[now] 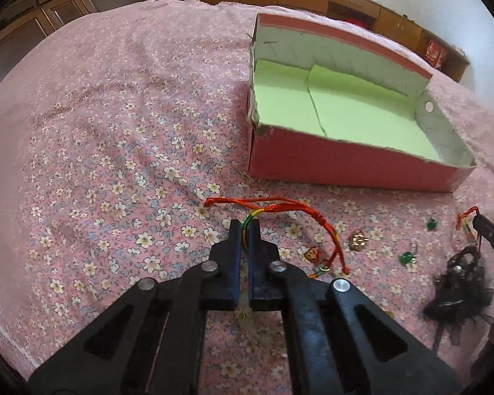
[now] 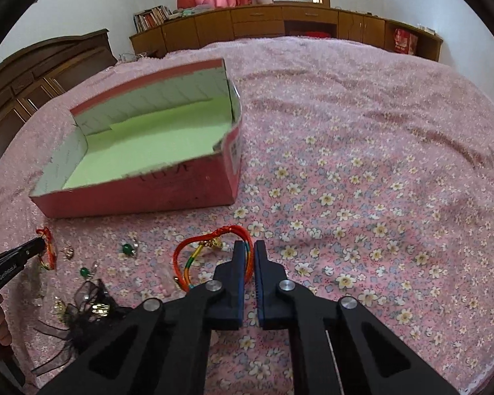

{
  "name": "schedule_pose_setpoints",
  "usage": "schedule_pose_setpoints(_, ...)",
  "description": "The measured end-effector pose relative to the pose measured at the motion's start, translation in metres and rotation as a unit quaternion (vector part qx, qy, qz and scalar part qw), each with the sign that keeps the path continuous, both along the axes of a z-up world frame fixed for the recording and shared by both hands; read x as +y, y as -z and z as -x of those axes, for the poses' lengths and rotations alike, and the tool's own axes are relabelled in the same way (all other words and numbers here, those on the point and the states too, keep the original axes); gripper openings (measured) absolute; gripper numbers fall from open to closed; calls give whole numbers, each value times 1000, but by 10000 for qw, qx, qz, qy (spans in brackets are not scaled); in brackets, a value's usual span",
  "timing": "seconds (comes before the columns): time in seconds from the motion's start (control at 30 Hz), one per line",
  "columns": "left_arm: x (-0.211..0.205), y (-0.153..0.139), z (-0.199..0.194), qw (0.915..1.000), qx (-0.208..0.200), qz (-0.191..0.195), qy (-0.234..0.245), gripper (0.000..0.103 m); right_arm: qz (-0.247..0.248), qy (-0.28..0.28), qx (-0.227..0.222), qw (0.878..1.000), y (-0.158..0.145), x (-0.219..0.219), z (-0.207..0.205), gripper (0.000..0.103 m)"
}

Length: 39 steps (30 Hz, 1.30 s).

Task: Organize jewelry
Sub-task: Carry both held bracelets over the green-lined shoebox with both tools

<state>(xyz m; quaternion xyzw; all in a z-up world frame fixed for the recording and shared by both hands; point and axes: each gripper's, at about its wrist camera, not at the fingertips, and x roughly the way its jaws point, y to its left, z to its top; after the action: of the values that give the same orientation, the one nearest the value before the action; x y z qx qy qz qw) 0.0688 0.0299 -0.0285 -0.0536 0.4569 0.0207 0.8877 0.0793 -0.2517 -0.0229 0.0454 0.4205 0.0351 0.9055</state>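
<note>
A pink box (image 1: 345,168) with a green lining stands open on the flowered bedspread; in the right wrist view the box (image 2: 154,194) is at the upper left. My left gripper (image 1: 246,227) is shut on a red braided cord bracelet (image 1: 280,205) with a small charm (image 1: 312,254). My right gripper (image 2: 249,247) is shut on another red cord bracelet (image 2: 194,247) with a gold bell (image 2: 214,244). The left gripper's tip also shows at the left of the right wrist view (image 2: 33,247), beside red cord (image 2: 47,247).
Loose pieces lie between the grippers: green bead earrings (image 1: 406,258) (image 2: 127,248), a gold charm (image 1: 359,240), a black lace hair piece (image 1: 461,279) (image 2: 89,306). Wooden cabinets (image 2: 280,23) line the far wall.
</note>
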Motion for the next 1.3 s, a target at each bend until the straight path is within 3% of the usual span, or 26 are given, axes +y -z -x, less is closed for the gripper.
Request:
schedule_pose_setpoints(0.73, -2, -75, 49, 9954, -829, 153, 465, 0, -241, -380, -698, 9965, -56, 13, 35, 5)
schedule_pose_setpoints(1.3, -18, -112, 10, 9888, -1266, -6, 796, 0, -176, -1160, -1024, 9878, -101, 46, 13, 5)
